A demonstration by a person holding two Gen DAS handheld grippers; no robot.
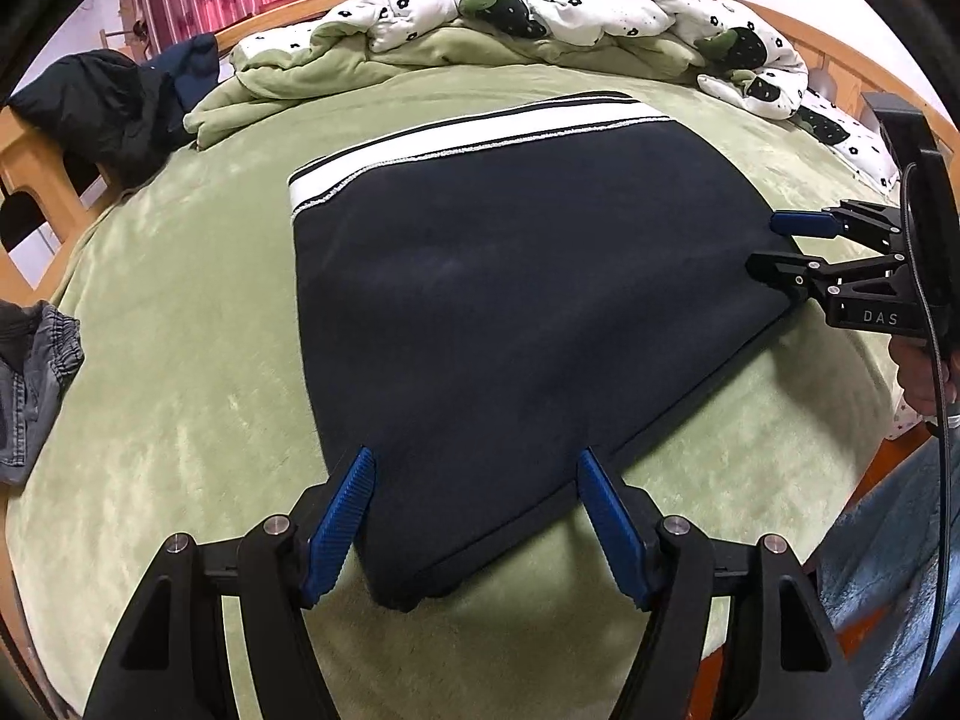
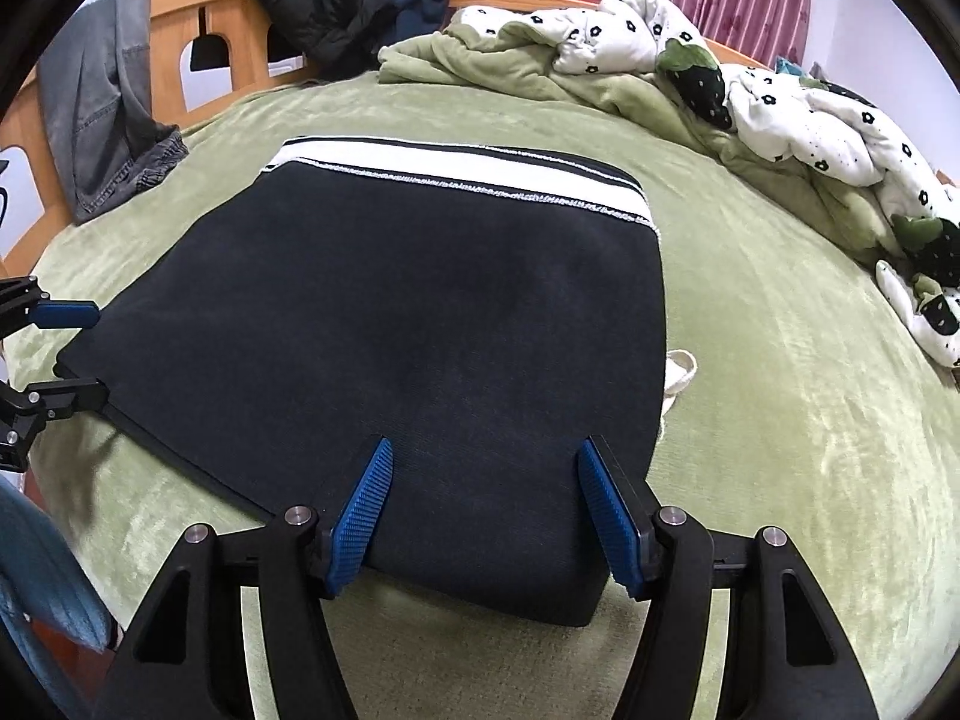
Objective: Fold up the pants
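Left hand-held gripper [image 1: 477, 468]: I see its blue fingers [image 1: 339, 525] spread wide, straddling the near corner of the dark pants [image 1: 510, 300]; nothing is pinched between them.
Right hand-held gripper [image 2: 480, 462]: I read it as wide open too, its fingers [image 2: 609, 519] either side of the near folded edge, holding nothing. From the left wrist view it sits at the right edge of the cloth [image 1: 765, 249].
Pants: they lie flat in a compact, folded shape in the middle of the bed [image 1: 180, 330], with the white striped waistband [image 1: 480, 132] on the far side. I judge the fold mostly made, with one more fold or a tidy-up left.
Loose end: a white drawstring loop [image 2: 681, 369] pokes out at the right edge in the right wrist view.
Surroundings: a rumpled flower-print quilt [image 1: 600, 6] lies along the far side, grey jeans [image 1: 30, 372] at the left edge, a dark jacket [image 1: 102, 102] over the wooden bed frame [image 2: 180, 12].
Risk, layers: if I close on the top layer alone, the lift will peel the stack open; the thick near edge needs all layers between the fingers.
Risk, bedding: the plush cover may get pinched along with the cloth and drag.
Risk, uneven lift: if one side rises ahead of the other, the fold skews.
Risk, drawstring: it could snag or stay hanging out.
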